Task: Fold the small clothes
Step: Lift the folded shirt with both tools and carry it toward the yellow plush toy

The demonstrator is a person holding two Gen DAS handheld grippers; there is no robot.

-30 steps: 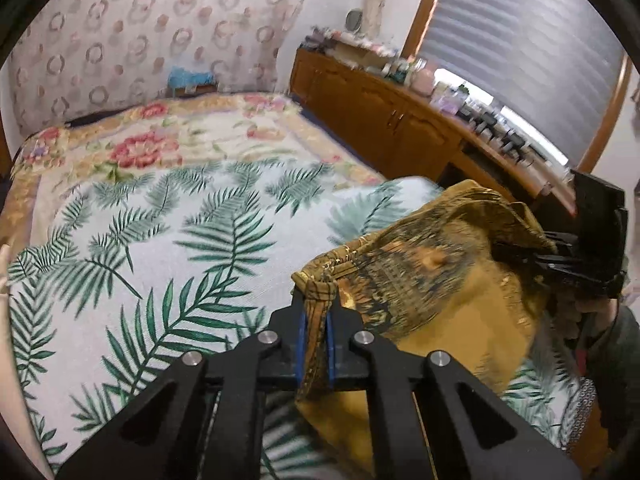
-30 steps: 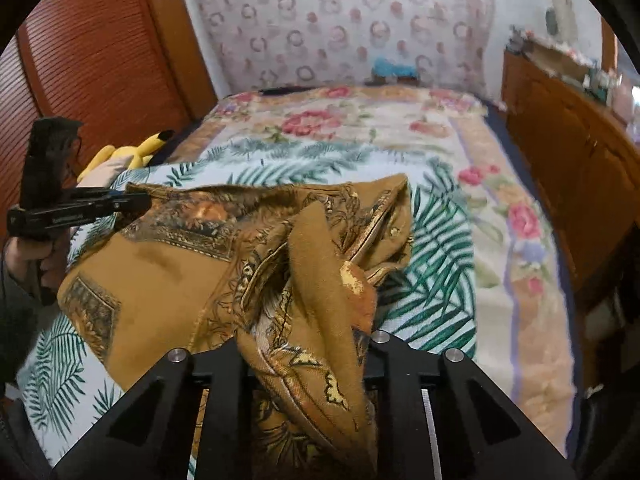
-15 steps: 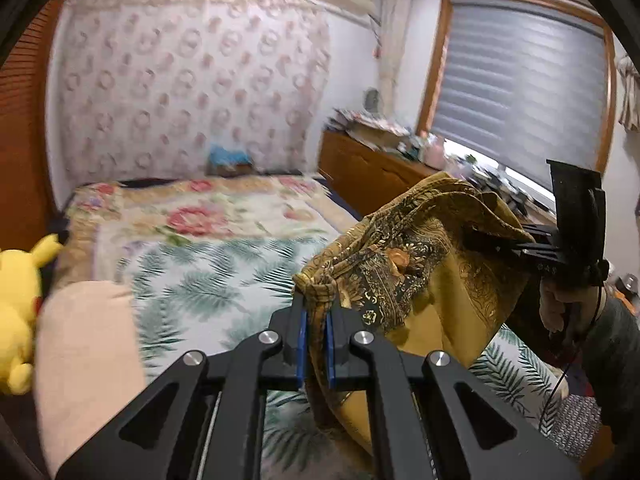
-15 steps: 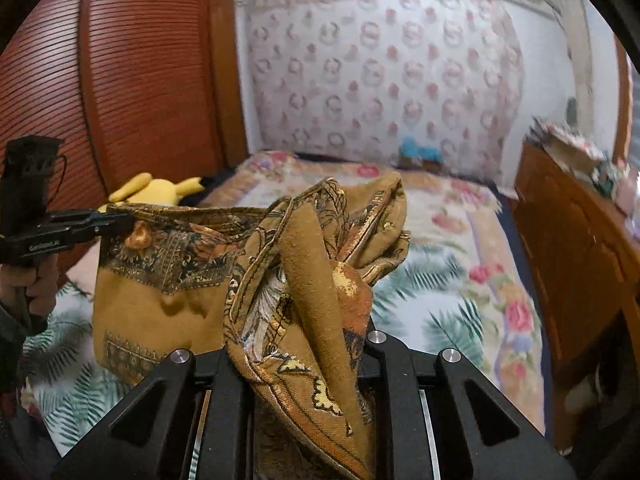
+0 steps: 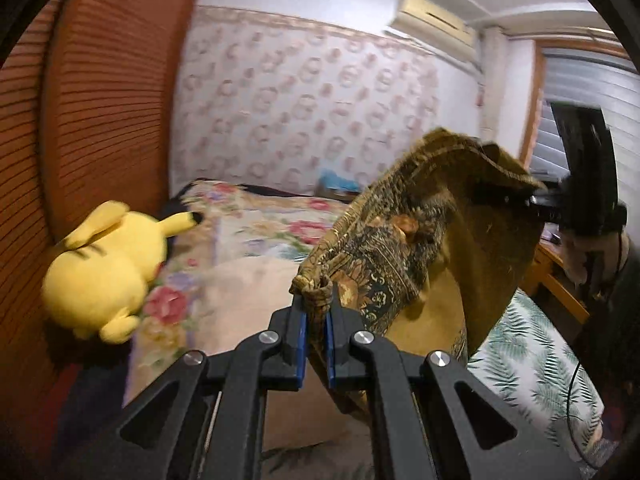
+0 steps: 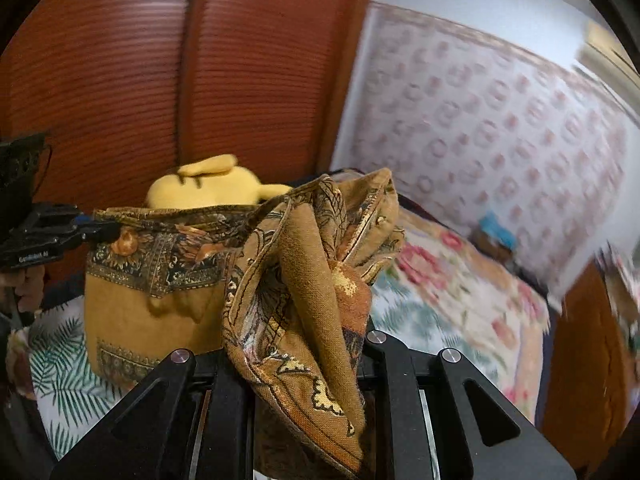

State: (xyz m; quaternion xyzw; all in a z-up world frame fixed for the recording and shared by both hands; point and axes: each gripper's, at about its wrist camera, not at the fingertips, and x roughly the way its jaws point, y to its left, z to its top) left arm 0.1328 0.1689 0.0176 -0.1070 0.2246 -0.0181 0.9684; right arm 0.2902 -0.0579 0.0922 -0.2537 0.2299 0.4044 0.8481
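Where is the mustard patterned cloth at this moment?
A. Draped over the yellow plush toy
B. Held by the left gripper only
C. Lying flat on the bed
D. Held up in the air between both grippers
D: the mustard patterned cloth hangs above the bed, pinched by the left gripper at one corner and by the right gripper at the other.

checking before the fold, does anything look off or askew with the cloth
The mustard patterned cloth is not spread evenly: the right gripper holds a thick crumpled wad, while the left gripper pinches only a corner. Nothing looks torn or spilled.
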